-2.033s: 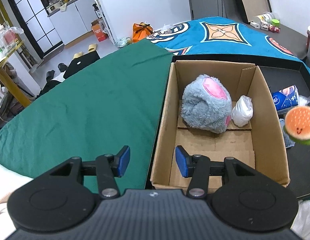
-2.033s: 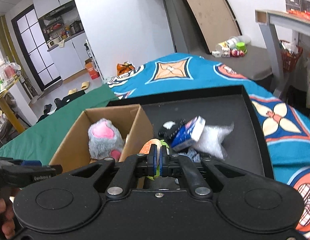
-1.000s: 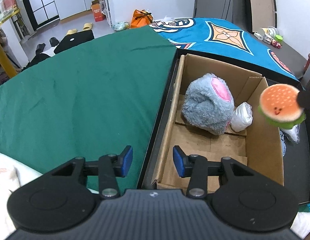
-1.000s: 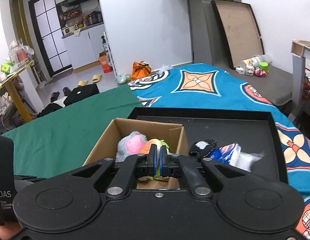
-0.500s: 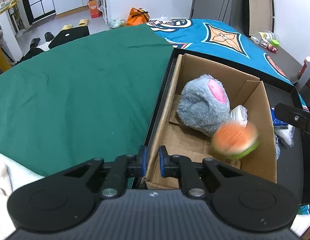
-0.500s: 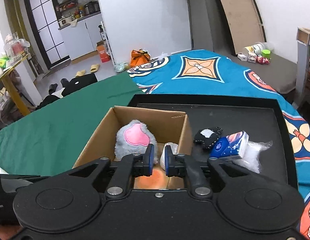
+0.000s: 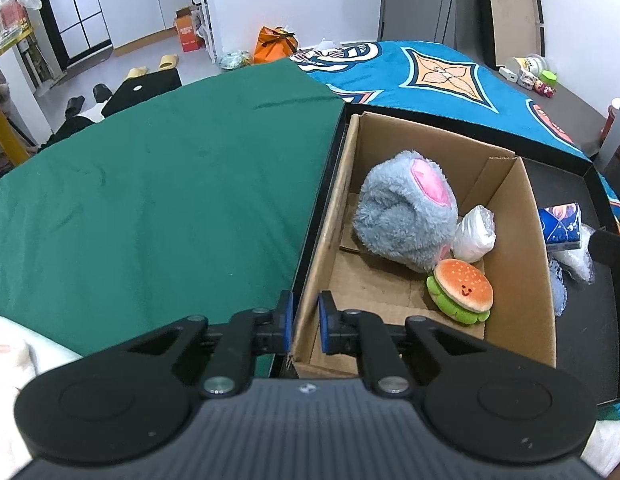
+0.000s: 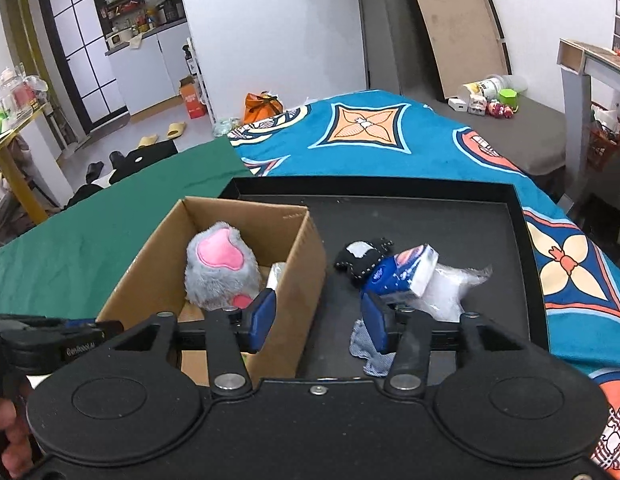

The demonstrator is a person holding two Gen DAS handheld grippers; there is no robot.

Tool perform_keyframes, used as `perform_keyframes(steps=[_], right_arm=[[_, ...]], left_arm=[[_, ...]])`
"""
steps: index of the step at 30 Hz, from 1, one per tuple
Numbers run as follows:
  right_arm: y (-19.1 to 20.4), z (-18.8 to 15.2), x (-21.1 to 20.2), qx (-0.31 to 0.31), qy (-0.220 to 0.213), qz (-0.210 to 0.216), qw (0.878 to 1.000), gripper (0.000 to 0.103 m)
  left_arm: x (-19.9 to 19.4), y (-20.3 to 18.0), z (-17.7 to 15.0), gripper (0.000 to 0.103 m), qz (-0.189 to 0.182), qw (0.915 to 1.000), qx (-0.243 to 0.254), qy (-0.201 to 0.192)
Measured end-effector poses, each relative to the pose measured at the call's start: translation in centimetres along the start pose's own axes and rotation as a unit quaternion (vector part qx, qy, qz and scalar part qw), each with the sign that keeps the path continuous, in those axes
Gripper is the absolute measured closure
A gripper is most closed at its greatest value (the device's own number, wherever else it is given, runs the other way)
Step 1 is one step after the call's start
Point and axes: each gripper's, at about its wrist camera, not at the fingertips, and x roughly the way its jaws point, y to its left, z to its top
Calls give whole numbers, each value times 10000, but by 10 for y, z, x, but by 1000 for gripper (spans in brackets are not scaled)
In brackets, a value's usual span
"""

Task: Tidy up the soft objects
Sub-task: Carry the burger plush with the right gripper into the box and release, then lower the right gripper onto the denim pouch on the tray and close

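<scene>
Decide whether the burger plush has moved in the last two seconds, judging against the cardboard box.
Yes. The burger plush went from outside the cardboard box's right wall to its floor, beside the grey plush.

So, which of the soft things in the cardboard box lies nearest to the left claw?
The burger plush. It lies toward the near end of the box, while the grey plush and white bag sit farther back.

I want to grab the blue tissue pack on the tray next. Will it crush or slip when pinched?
The tissue pack looks soft-wrapped, so it will probably dent rather than break. Its glossy film may be somewhat slippery. It leans on the clear plastic bag, so it may shift when nudged.
</scene>
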Motion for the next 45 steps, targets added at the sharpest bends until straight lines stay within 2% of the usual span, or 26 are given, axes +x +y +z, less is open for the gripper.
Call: perform_keyframes(steps=[2, 4, 8, 12, 15, 18, 22, 25, 30, 33, 37, 45], right_arm=[[-3, -2, 0, -27, 11, -12, 10000, 50], [-8, -3, 1, -1, 49, 10, 10000, 41], [-17, -5, 4, 4, 154, 107, 9998, 39], [-24, -6, 9, -30, 185, 219, 9996, 26], [-29, -6, 14, -74, 255, 289, 9992, 25], [-36, -11, 20, -105, 242, 306, 9992, 25], [-49, -26, 30, 181, 236, 259, 9992, 26], [-50, -31, 37, 255, 242, 239, 9991, 33], [-44, -29, 37, 9, 96, 234, 9997, 34], [-47, -28, 40, 3, 34, 171, 9998, 41], [-59, -30, 51, 195, 138, 166, 9996, 46], [-72, -37, 73, 402, 410, 123, 9983, 47]], left_arm=[[-1, -1, 0, 90, 37, 10000, 45, -28], [-2, -4, -1, 90, 87, 9999, 101, -61], [-6, -6, -1, 88, 136, 9996, 175, -173], [-5, -9, -1, 87, 206, 9995, 226, -122], [-5, -12, -1, 85, 280, 9991, 295, -130], [-6, -16, -1, 80, 420, 9983, 367, -163], [-9, -21, -2, 75, 623, 9964, 477, -306], [-9, -24, -1, 72, 675, 9957, 533, -335], [-7, -31, -2, 71, 875, 9933, 693, -309], [-5, -36, -1, 71, 980, 9918, 760, -311], [-4, -41, -2, 71, 1161, 9894, 803, -348], [2, -50, 2, 71, 1340, 9866, 890, -288]])
